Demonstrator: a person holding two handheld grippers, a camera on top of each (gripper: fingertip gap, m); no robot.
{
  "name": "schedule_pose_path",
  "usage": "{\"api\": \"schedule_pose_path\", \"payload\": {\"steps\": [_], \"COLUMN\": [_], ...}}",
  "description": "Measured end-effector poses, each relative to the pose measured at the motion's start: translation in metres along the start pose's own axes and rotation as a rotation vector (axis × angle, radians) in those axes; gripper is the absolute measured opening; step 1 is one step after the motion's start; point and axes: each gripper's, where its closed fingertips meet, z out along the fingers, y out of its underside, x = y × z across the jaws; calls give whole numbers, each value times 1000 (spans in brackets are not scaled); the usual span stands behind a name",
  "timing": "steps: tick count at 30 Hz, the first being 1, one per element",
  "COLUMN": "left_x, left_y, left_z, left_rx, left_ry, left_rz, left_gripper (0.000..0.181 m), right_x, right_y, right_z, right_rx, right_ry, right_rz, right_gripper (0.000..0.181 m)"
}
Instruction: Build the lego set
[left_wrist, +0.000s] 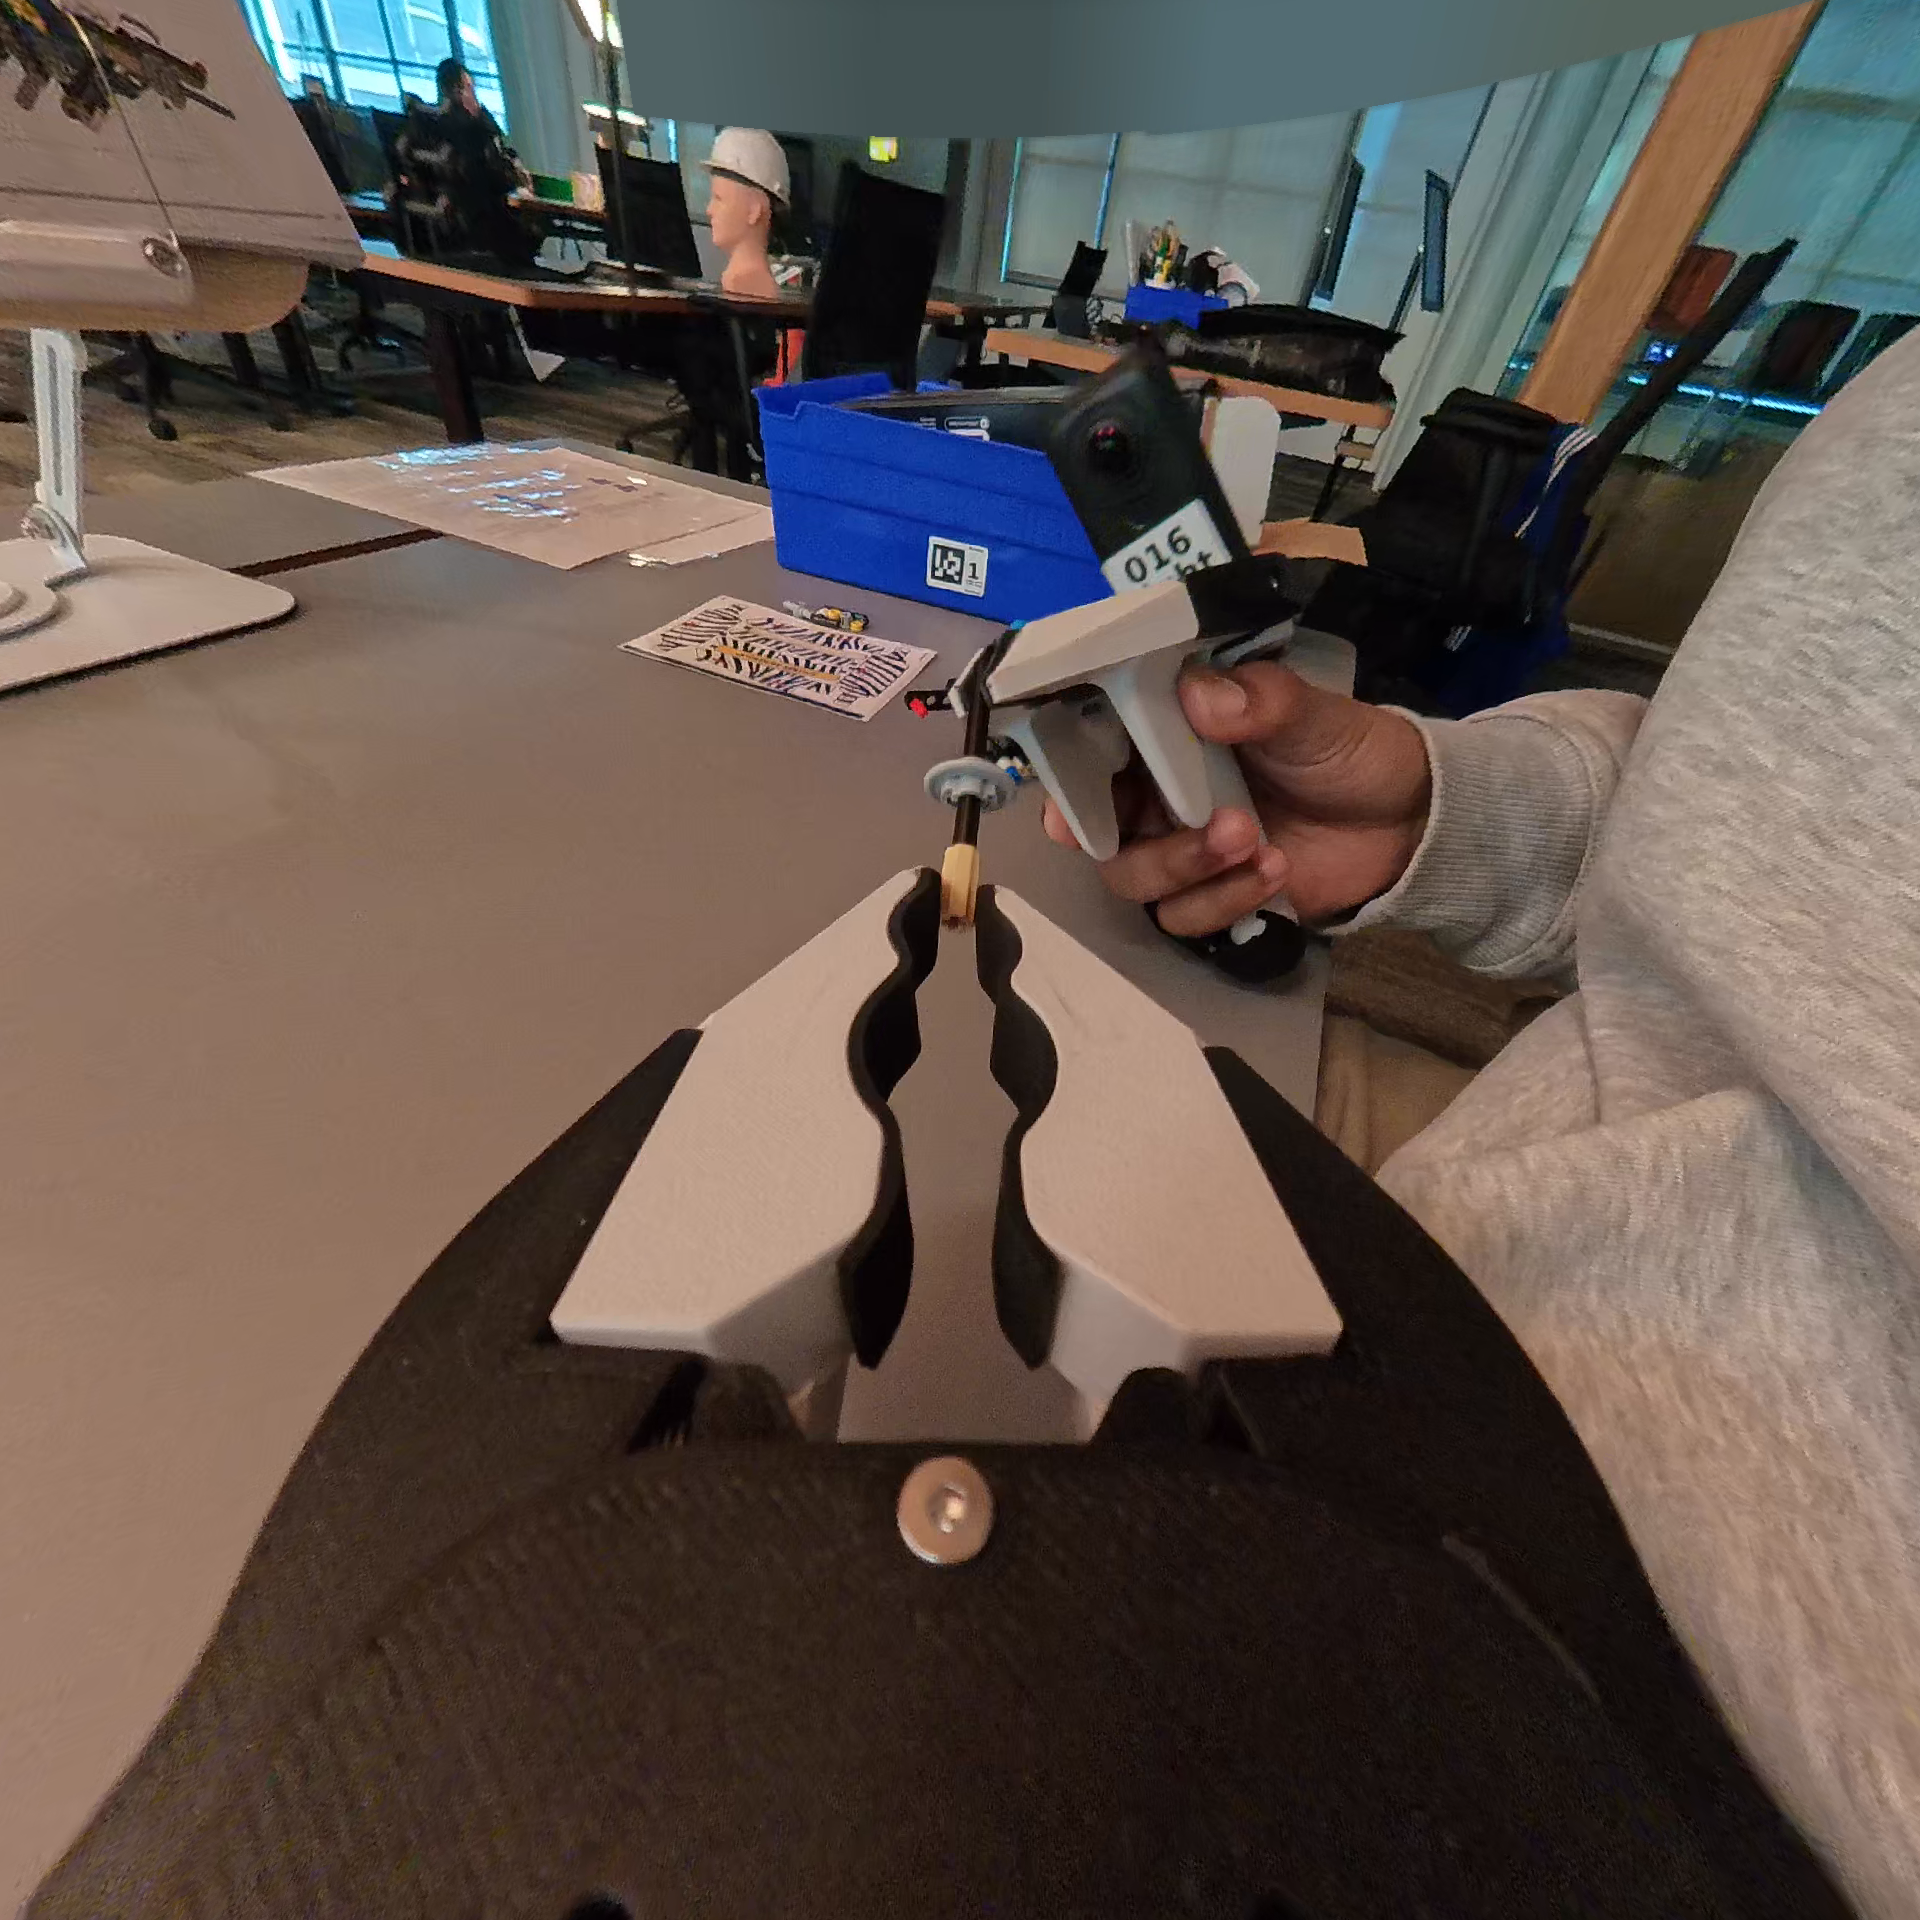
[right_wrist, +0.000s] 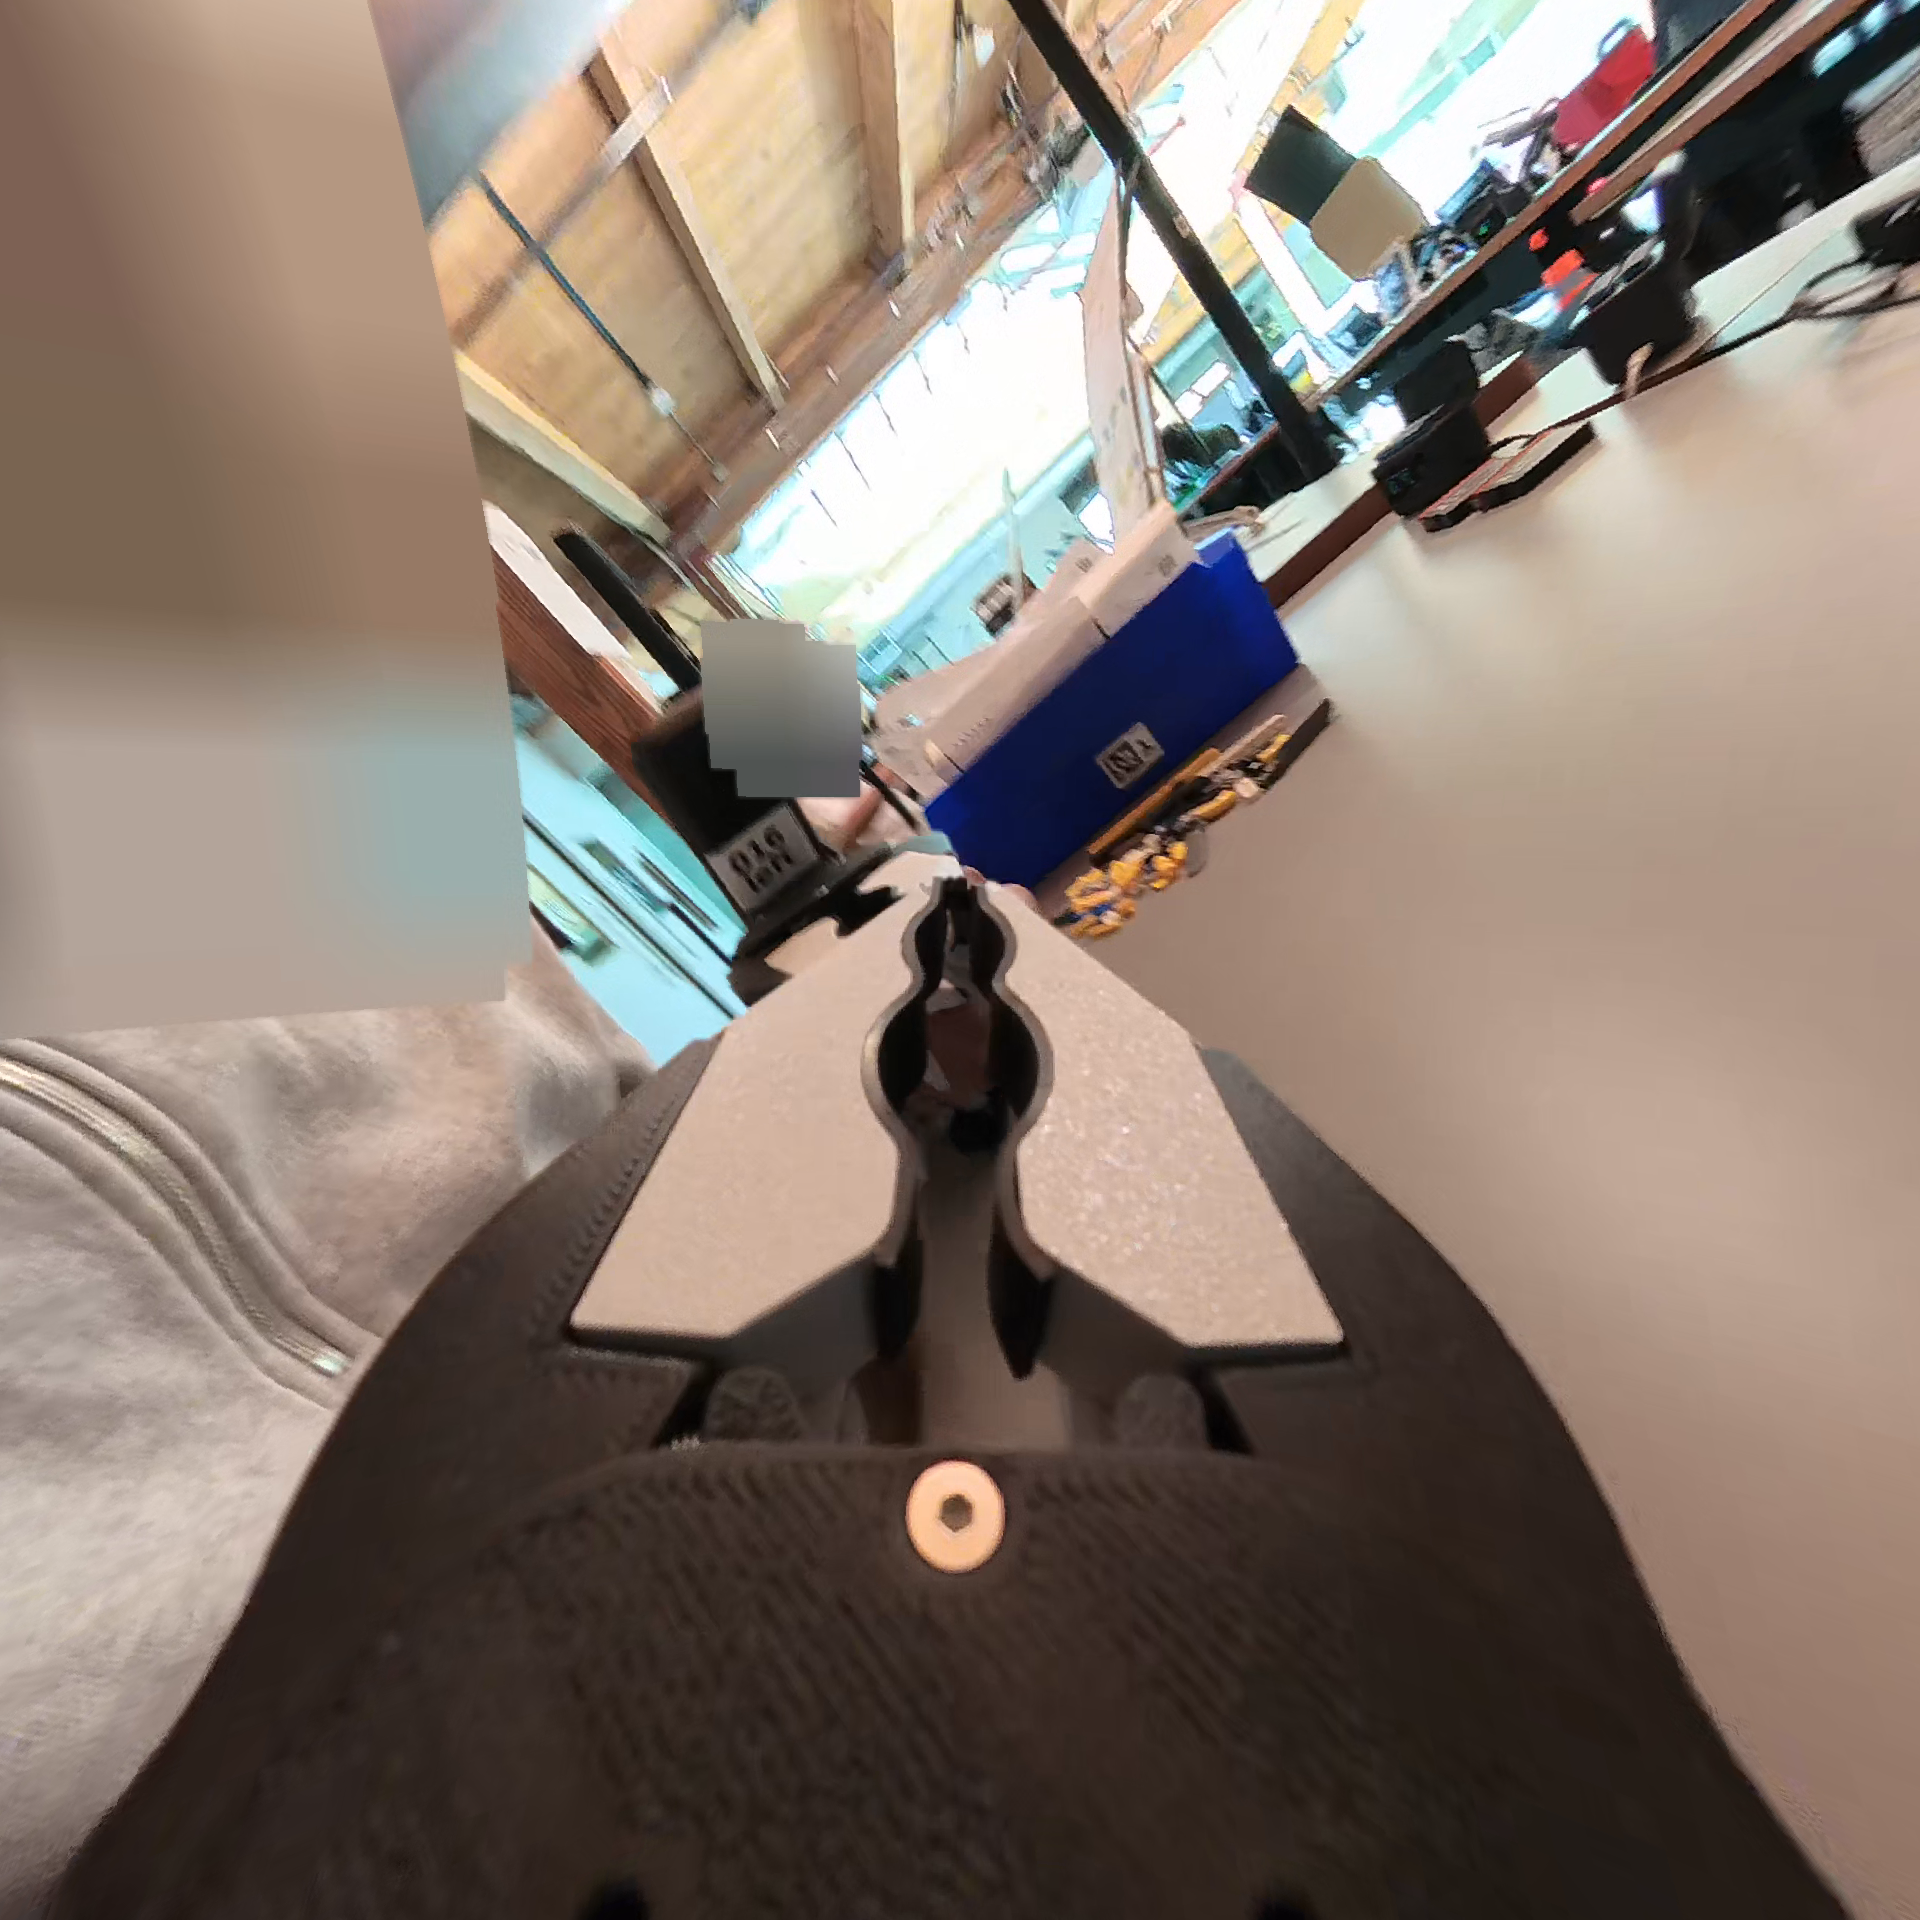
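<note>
A small tan piece (left_wrist: 957, 881) is pinched at the tips of the left tongs (left_wrist: 954, 902). It sits on the low end of a thin black rod (left_wrist: 970, 774). A grey wheel (left_wrist: 971, 781) is threaded higher up on the same rod. The top of the rod is pinched by the right tongs (left_wrist: 968, 694), which are held up in a hand (left_wrist: 1283, 808) above the surface (left_wrist: 436, 831). In the right wrist view the right tongs (right_wrist: 958, 906) are seen pressed nearly together on something dark.

More loose pieces (right_wrist: 1164, 831) are left near the blue bin (left_wrist: 914, 488), next to a sticker sheet (left_wrist: 779, 657).

The tan piece looks only partly pushed on. If the two tongs are not kept in line, the rod could be bent or twisted out of the grip. If too little squeeze is used, the tan piece could pop off and be lost on the surface. The wheel could also slide along the rod.
</note>
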Motion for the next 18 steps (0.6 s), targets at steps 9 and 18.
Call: {"api": "schedule_pose_path", "payload": {"steps": [9,18], "left_x": [-4,-5], "left_y": [-7,-11], "left_z": [2,0], "left_rx": [47,81], "left_ry": [-86,-97], "left_rz": [3,-17], "left_gripper": [3,3], "right_x": [3,5], "right_y": [-6,-7], "right_z": [0,0], "right_rx": [56,91], "right_ry": [9,16], "right_rz": [65,126], "right_gripper": [1,1]}}
